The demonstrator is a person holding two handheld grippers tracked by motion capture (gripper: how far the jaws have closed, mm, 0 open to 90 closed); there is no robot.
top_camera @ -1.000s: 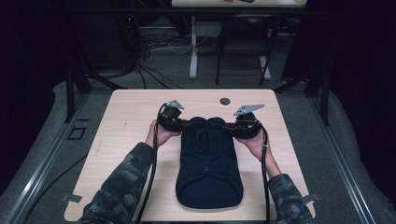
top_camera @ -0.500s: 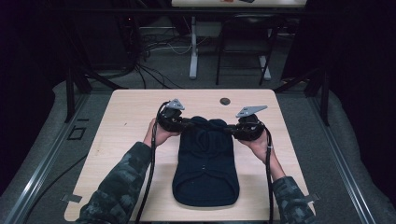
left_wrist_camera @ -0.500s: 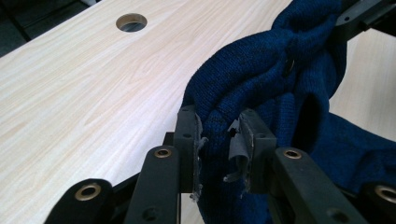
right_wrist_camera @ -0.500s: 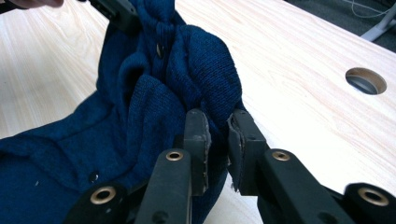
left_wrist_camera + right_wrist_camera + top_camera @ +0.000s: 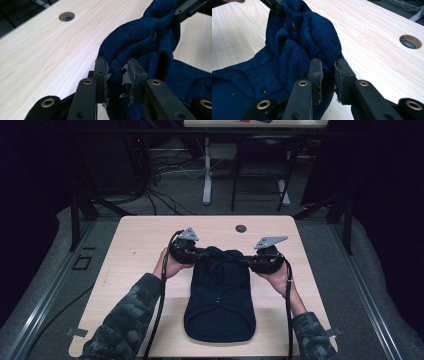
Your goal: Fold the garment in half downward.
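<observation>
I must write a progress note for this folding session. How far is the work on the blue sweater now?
Done: the blue sweater lies as a narrow bundle on the table. In hand: the left gripper and right gripper each pinch its far edge. Left: probably to fold that end toward the person and let go.

Count as I find it: one bench, light wood, with one round hole near its far edge. One dark blue knitted garment lies on it (small buttons show on the knit, too few in plain sight for a firm count). I hold two grippers, a left gripper and a right gripper, each with two black fingers, four in all. Two grey three-cornered plates, one atop each. Two cables, one trailing from each gripper.
</observation>
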